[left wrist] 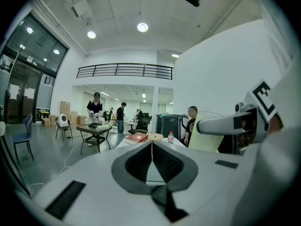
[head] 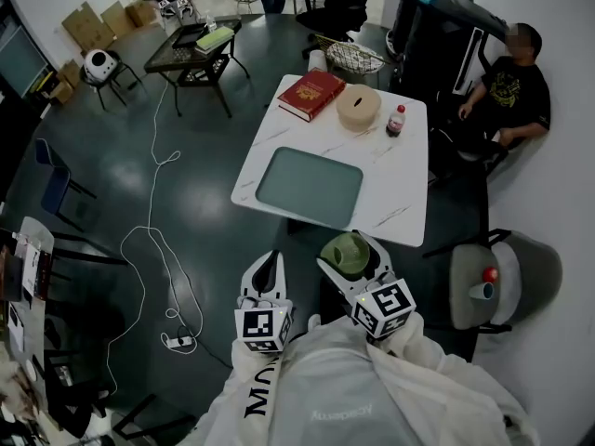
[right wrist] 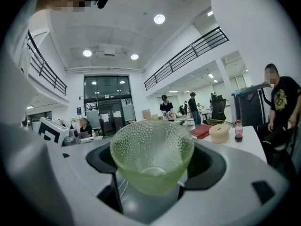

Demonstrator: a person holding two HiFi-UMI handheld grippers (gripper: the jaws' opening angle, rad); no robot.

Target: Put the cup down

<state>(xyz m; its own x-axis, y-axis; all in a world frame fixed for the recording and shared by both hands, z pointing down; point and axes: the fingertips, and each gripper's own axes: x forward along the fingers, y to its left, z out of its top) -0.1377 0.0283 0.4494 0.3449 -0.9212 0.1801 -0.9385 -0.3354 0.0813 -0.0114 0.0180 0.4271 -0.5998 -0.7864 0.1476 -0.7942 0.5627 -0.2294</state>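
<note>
A green dimpled glass cup (right wrist: 151, 158) sits upright between the jaws of my right gripper (right wrist: 153, 166), which is shut on it. In the head view the cup (head: 345, 252) hangs just short of the near edge of the white marble table (head: 400, 179), held by the right gripper (head: 351, 258). My left gripper (head: 267, 269) is beside it to the left, over the dark floor, its jaws pressed together with nothing in them. In the left gripper view the left gripper (left wrist: 151, 150) shows its jaws touching at a thin line.
On the table lie a grey-green tray (head: 309, 186), a red book (head: 310, 94), a round tan box (head: 358, 107) and a small bottle (head: 397, 120). A person sits at the right (head: 507, 96). A grey chair (head: 507, 282) stands near right. A white cable (head: 158, 249) trails over the floor.
</note>
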